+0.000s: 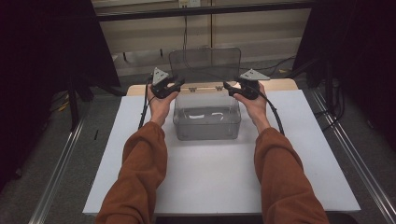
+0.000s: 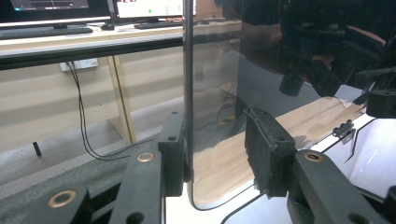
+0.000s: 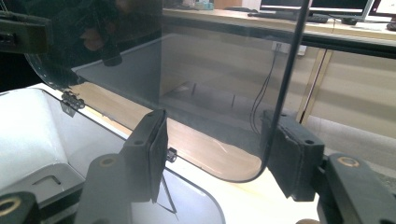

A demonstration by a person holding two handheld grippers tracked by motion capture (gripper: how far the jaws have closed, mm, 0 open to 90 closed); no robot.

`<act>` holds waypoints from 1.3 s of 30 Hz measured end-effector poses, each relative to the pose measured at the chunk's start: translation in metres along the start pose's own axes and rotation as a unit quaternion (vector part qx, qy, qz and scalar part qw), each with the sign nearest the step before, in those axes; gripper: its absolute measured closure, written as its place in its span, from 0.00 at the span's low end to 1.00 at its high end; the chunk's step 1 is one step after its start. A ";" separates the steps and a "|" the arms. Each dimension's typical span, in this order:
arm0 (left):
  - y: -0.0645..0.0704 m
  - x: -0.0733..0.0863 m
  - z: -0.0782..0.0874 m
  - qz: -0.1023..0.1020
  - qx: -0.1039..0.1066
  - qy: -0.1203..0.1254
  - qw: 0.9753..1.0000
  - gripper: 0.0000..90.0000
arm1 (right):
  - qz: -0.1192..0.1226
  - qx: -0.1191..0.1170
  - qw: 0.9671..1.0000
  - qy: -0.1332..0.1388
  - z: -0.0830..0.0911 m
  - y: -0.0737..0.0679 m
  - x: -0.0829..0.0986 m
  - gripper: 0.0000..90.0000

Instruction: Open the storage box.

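A clear plastic box (image 1: 207, 122) stands on the white table (image 1: 303, 154), and its tinted lid (image 1: 205, 63) is swung up nearly upright on hinges at the back rim. My left gripper (image 1: 176, 85) is at the lid's lower left corner. In the left gripper view the jaws (image 2: 217, 140) stand open astride the lid (image 2: 261, 74), whose edge lies against the left pad (image 2: 173, 154). My right gripper (image 1: 229, 86) is at the lower right corner. It is open (image 3: 219, 140) around the lid (image 3: 210, 84), whose edge is close to the right pad (image 3: 287, 149).
The box is near the table's far edge, with bare white surface in front and to both sides. Behind are a wooden strip (image 1: 280, 84), cables and a desk with monitors (image 2: 144, 7). Metal rails (image 1: 60, 168) run along both sides on the floor.
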State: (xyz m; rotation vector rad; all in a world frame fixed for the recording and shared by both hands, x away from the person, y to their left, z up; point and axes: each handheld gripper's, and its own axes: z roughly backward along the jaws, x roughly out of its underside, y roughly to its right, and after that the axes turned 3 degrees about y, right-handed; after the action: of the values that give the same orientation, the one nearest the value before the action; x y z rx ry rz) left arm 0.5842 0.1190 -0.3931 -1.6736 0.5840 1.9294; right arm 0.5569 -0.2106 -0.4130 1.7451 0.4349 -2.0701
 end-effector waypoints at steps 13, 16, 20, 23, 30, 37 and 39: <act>0.001 0.001 -0.003 0.011 -0.007 -0.003 1.000 0.65 | -0.017 0.011 1.000 0.010 -0.005 0.000 0.001 0.57; 0.001 0.002 -0.004 0.017 -0.004 -0.002 1.000 0.62 | -0.017 0.013 1.000 0.006 -0.006 -0.001 0.000 0.56; 0.004 0.003 -0.006 0.024 0.004 -0.002 1.000 0.54 | -0.023 0.017 1.000 0.004 -0.009 -0.002 -0.001 0.54; 0.003 0.003 -0.007 0.026 0.003 -0.004 1.000 0.52 | -0.027 0.018 0.999 0.003 -0.010 -0.002 -0.001 0.53; 0.002 0.009 -0.011 0.021 0.001 -0.011 1.000 0.51 | -0.029 0.016 0.999 0.002 -0.012 -0.001 -0.001 0.51; 0.002 0.013 -0.013 0.033 0.009 -0.010 0.999 0.47 | -0.040 0.006 0.999 0.006 -0.015 0.000 0.000 0.46; 0.003 0.013 -0.014 0.033 0.007 -0.012 0.999 0.45 | -0.039 0.006 0.999 0.008 -0.016 -0.001 0.000 0.44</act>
State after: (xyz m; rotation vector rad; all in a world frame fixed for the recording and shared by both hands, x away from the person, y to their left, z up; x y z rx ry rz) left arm 0.5916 0.1093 -0.4084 -1.6399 0.6487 1.9844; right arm 0.5700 -0.2025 -0.4162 1.7791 0.5029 -2.1187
